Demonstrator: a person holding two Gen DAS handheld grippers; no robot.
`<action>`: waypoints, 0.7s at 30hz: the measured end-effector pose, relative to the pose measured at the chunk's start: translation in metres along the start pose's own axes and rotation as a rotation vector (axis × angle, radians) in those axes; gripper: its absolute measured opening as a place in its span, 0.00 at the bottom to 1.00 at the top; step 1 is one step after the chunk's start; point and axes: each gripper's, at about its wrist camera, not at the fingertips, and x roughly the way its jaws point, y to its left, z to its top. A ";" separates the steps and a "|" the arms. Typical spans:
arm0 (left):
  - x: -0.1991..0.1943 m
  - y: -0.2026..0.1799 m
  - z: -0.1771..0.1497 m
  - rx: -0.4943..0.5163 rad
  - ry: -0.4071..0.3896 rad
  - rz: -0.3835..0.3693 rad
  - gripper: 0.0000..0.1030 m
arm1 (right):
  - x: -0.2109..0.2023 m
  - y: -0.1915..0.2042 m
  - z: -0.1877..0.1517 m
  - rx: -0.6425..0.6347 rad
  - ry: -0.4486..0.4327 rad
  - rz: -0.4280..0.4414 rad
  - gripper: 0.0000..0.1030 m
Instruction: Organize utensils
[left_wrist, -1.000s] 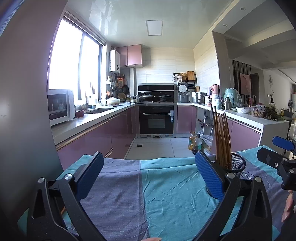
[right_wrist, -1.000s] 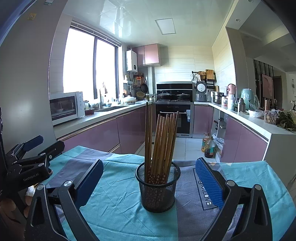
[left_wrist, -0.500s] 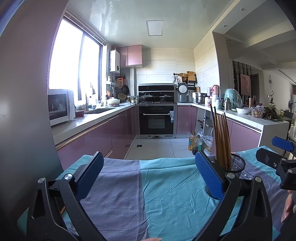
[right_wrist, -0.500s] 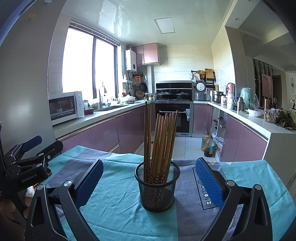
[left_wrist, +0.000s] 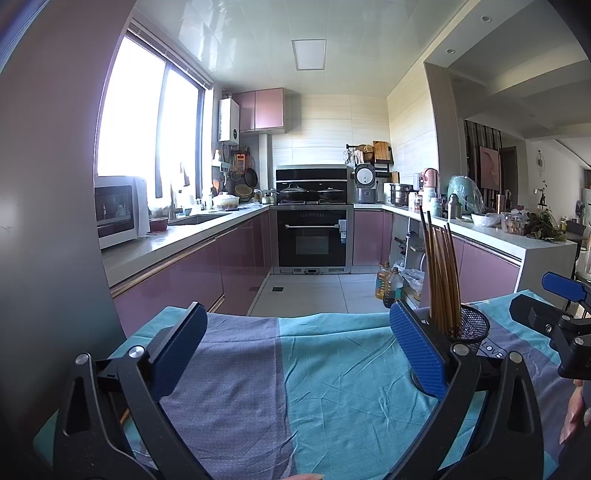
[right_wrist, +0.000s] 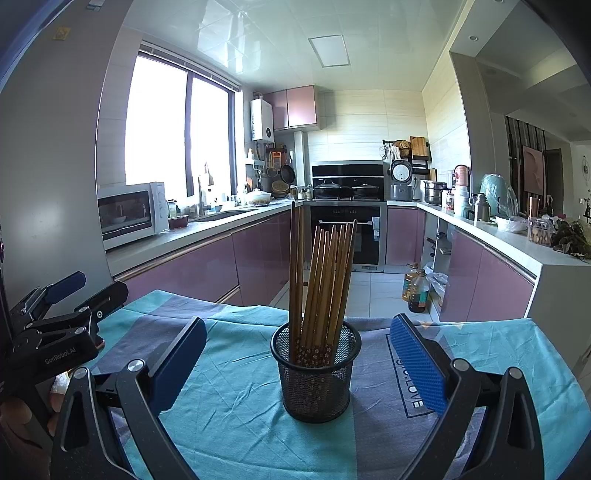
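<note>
The fingers (right_wrist: 177, 365) of the right gripper (right_wrist: 297, 363) are spread wide and nothing is held between them; they are levelled low over the bench (right_wrist: 236, 402), one to either side of the mesh cup (right_wrist: 316, 373), apart from it. The fingers (left_wrist: 177, 354) of the left gripper (left_wrist: 295, 350) are spread just as wide and are likewise empty, held low over bare cloth (left_wrist: 325, 373).

The cup is stood upright on the cloth, and the chopsticks (right_wrist: 325, 280) are packed in it, tips down, most leaning right, two taller ones upright at the left.

In the right view the cup is seen whole and centred, and the left gripper is seen at the far left with a hand (right_wrist: 22, 417) beneath it. In the left view the cup is half hidden behind the right-hand finger, and fingertips (left_wrist: 574, 410) are glimpsed at the right edge.

"GenRobot.AI" can be read on the left gripper's body. "LOVE" is printed on the cloth; the letters before it cannot be made out.
</note>
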 end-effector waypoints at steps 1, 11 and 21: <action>0.000 0.000 0.000 0.000 0.001 0.000 0.95 | 0.000 0.000 0.000 0.000 0.001 0.000 0.94; 0.000 0.000 0.000 -0.001 0.001 0.000 0.95 | 0.000 0.000 0.000 0.000 0.000 0.000 0.94; 0.000 0.001 0.000 -0.002 0.001 -0.001 0.95 | 0.000 -0.001 -0.001 0.000 -0.003 0.001 0.94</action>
